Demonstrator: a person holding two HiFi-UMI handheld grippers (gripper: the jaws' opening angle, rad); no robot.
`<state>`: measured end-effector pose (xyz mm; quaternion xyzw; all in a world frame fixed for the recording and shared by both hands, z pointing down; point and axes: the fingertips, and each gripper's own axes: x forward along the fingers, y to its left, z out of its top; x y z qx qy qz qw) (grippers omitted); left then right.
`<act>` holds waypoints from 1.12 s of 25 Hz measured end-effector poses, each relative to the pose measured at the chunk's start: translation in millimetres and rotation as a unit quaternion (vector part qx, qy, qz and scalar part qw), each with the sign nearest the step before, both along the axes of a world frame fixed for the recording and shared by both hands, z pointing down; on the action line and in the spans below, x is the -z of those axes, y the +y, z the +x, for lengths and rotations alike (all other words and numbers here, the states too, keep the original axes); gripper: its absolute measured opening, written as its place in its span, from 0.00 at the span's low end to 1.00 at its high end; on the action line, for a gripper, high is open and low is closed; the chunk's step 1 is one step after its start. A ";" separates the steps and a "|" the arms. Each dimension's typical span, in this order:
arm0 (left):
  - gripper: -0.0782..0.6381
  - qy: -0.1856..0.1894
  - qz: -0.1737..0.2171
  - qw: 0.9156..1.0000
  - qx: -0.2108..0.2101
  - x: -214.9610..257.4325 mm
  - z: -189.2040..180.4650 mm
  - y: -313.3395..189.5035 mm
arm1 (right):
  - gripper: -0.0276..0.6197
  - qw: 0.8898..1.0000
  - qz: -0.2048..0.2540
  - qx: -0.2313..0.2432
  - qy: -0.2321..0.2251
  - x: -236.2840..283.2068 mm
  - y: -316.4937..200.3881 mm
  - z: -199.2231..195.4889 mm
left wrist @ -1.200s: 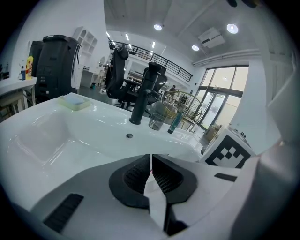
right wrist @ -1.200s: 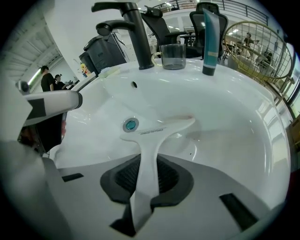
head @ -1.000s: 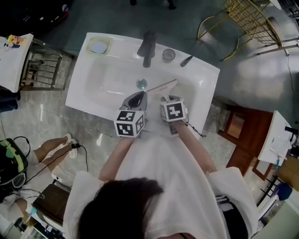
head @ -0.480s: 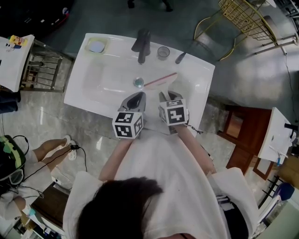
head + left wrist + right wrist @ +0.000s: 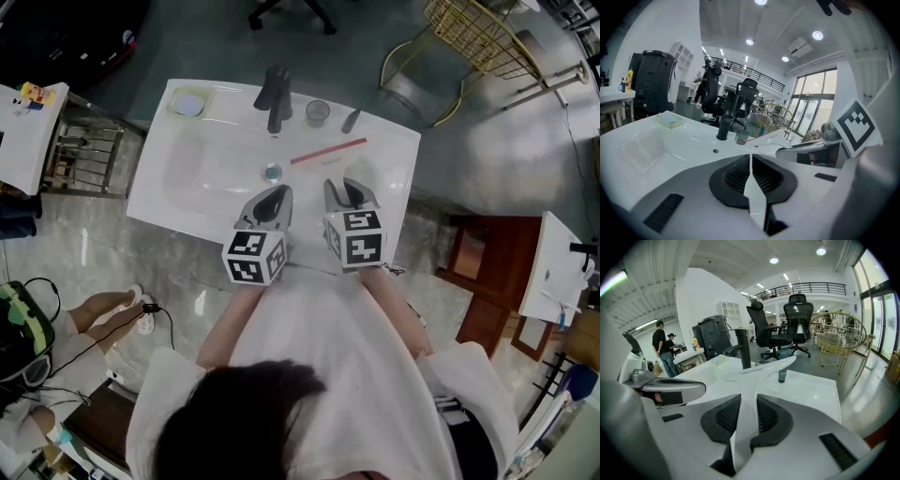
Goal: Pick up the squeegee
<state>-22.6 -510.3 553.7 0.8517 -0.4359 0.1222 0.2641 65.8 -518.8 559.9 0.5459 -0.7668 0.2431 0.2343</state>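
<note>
The squeegee [image 5: 328,151] is white with a thin red blade edge. It hangs above the white sink [image 5: 150,187], its head towards the faucet [image 5: 274,94]. My right gripper [image 5: 345,186] is shut on its handle. In the right gripper view the white handle [image 5: 745,413] runs between the dark pads and the head [image 5: 761,369] spreads out ahead. My left gripper [image 5: 277,192] hovers beside it on the left with nothing in it. Its jaws [image 5: 750,157] meet at the tips in the left gripper view, where the squeegee [image 5: 772,138] shows to the right.
On the sink's back rim stand a soap dish [image 5: 189,103], a glass cup [image 5: 317,112] and a small dark bottle [image 5: 351,120]. The drain [image 5: 272,172] lies in the basin. A gold wire chair [image 5: 478,37] and a brown cabinet [image 5: 478,272] stand to the right.
Both grippers have risen. The right one has lifted the squeegee up out of the basin, and its head now sits farther towards the sink's back rim.
</note>
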 end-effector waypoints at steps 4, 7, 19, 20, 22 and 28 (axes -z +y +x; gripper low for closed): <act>0.16 0.006 0.028 1.000 -0.003 18.4 5.5 -2.3 | 0.14 0.998 0.062 -0.015 0.005 30.6 -4.2 4.1; 0.16 0.004 0.050 0.999 -0.004 28.5 9.4 -5.1 | 0.15 0.995 0.097 -0.024 0.008 49.0 -7.0 7.9; 0.16 0.037 0.077 0.996 -0.004 55.7 18.4 -13.3 | 0.14 0.983 0.180 -0.032 0.008 85.2 -4.6 12.3; 0.16 0.039 0.078 0.996 -0.004 57.0 19.2 -13.0 | 0.14 0.983 0.183 -0.031 0.011 87.6 -4.4 12.6; 0.16 0.042 0.081 0.996 -0.005 59.6 21.1 -12.7 | 0.14 0.981 0.189 -0.033 0.010 91.8 -4.8 13.6; 0.16 0.046 0.090 0.995 -0.009 68.0 24.8 -13.3 | 0.14 0.979 0.201 -0.030 0.014 98.6 -4.1 13.2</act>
